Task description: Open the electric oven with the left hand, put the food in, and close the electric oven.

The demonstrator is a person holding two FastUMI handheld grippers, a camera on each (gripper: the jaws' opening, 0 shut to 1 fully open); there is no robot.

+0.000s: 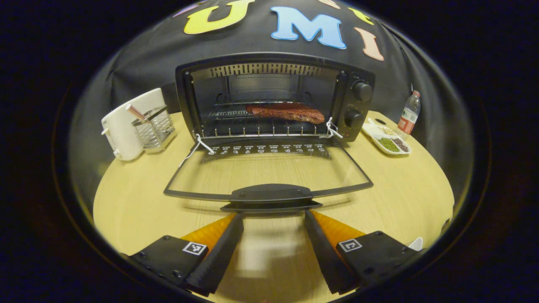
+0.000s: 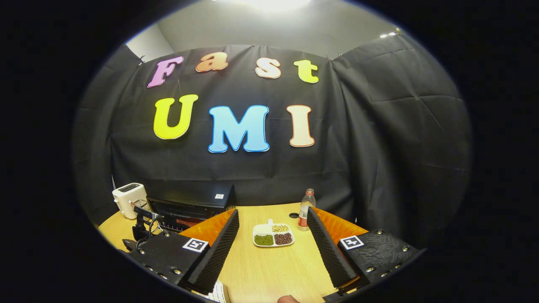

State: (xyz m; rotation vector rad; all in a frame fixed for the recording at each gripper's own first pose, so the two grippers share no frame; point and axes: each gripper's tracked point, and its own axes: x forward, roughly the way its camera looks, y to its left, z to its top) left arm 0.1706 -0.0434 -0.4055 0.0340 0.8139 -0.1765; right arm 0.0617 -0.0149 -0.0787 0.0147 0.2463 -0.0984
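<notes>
The black electric oven (image 1: 353, 75) stands at the back of the wooden table with its glass door (image 1: 269, 172) folded down flat. A brown slab of meat (image 1: 286, 112) lies on the wire rack inside. My left gripper (image 1: 273, 216) is open, its fingertips just short of the door handle (image 1: 271, 194) and spread about as wide as it, touching nothing. In the right gripper view, my right gripper (image 2: 273, 219) is open and holds nothing, raised above the table; the oven (image 2: 189, 204) sits to its left, and another gripper (image 2: 141, 221) shows in front of it.
A white toaster (image 1: 126, 124) with a wire basket (image 1: 156, 126) stands left of the oven. A white divided dish of beans (image 1: 387, 141) and a plastic bottle (image 1: 409, 113) sit to its right, with the dish (image 2: 273, 234) and bottle (image 2: 306, 209) ahead of the right gripper.
</notes>
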